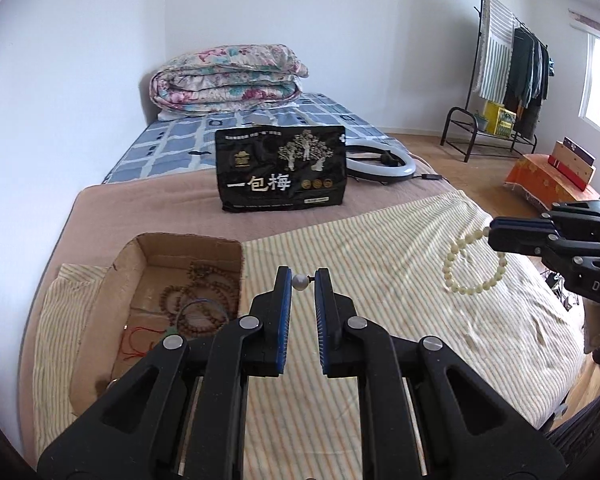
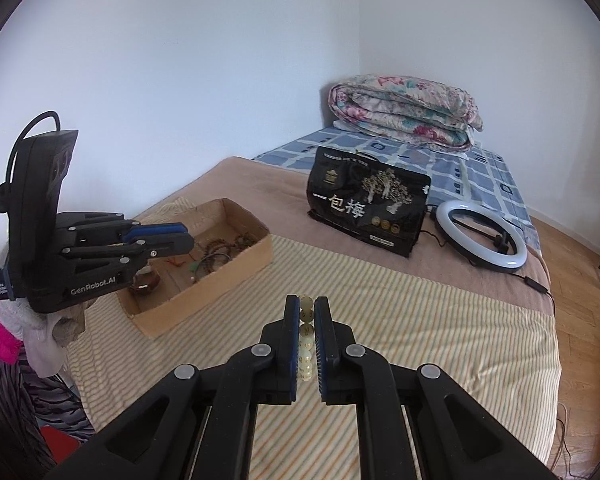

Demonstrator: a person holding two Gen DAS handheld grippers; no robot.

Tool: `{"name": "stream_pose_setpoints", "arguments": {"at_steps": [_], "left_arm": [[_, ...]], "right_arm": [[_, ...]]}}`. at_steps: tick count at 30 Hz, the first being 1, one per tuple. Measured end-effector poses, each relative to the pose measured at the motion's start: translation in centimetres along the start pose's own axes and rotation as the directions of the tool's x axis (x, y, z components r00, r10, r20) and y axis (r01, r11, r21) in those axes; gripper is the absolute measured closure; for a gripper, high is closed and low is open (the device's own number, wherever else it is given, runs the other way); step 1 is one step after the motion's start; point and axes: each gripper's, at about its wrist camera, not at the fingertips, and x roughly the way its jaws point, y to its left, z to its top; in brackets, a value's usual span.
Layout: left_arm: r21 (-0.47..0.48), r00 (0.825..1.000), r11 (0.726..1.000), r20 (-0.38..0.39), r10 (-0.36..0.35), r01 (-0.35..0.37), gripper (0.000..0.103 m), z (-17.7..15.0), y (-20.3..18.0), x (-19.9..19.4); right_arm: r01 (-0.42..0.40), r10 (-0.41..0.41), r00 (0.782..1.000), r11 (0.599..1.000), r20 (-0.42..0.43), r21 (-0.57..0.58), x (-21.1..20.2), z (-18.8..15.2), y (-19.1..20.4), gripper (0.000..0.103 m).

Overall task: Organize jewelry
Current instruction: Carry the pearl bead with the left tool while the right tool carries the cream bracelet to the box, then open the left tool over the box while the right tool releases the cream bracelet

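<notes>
My left gripper [image 1: 303, 280] is shut on a small pearl earring [image 1: 300, 281], held above the striped cloth just right of the cardboard box [image 1: 120, 276]. The box holds several brown bead bracelets [image 1: 204, 300] and a red cord. My right gripper [image 2: 307, 312] is shut on a cream bead bracelet [image 2: 306, 332]; in the left wrist view the bracelet [image 1: 472, 264] hangs from it [image 1: 494, 232] over the bed's right side. The left gripper [image 2: 180, 236] also shows in the right wrist view, over the box [image 2: 220, 280].
A black snack bag [image 1: 282, 168] stands behind the box on the brown blanket. A ring light [image 1: 380, 160] with its cable lies beside it. A folded floral quilt [image 1: 228, 80] sits at the bed's head. A clothes rack [image 1: 508, 72] stands on the floor to the right.
</notes>
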Motion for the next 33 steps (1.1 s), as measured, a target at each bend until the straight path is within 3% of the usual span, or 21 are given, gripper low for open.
{"name": "stream_pose_setpoints", "arguments": {"at_steps": [15, 23, 33], "left_arm": [[-0.127, 0.996, 0.988, 0.003, 0.093, -0.091, 0.093, -0.1, 10.2, -0.4], [-0.123, 0.993, 0.985, -0.012, 0.119, -0.12, 0.093, -0.5, 12.2, 0.7], [-0.111, 0.992, 0.986, -0.037, 0.122, -0.126, 0.093, -0.7, 13.3, 2.7]], "right_arm": [[-0.141, 0.141, 0.99, 0.99, 0.011, -0.024, 5.0, 2.5, 8.2, 0.098], [-0.209, 0.209, 0.978, 0.978, 0.003, -0.018, 8.1, 3.3, 11.4, 0.098], [-0.217, 0.214, 0.975, 0.975, -0.054, -0.048, 11.7, 3.4, 15.0, 0.098]]}}
